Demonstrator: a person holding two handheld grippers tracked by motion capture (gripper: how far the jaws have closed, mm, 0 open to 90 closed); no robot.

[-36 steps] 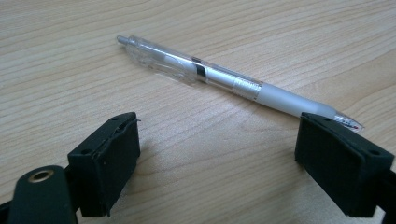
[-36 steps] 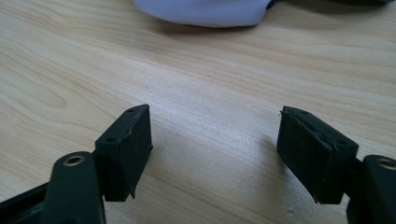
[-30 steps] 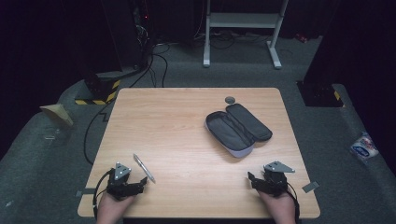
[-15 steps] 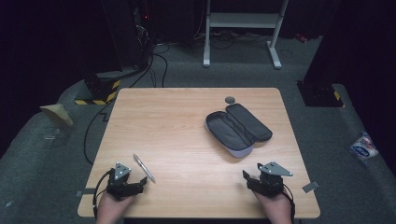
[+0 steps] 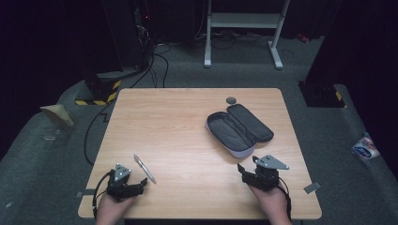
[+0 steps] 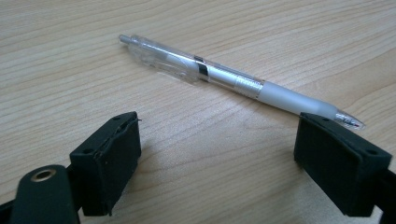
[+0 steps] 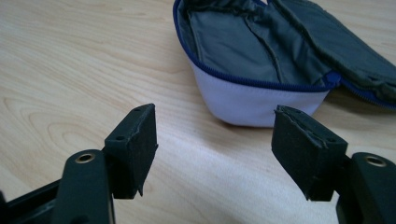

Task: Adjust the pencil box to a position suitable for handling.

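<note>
Pencil case point(image 5: 239, 130) lies unzipped on the table point(image 5: 187, 117), right of centre; grey lining bare, nothing visible inside. Right gripper point(image 7: 215, 140) just short of its near end, jaws apart. Left gripper point(image 6: 217, 140) jaws apart, pen point(image 6: 233, 81) lying just beyond. High view adds a small dark disc point(image 5: 231, 100) behind the case.
</note>
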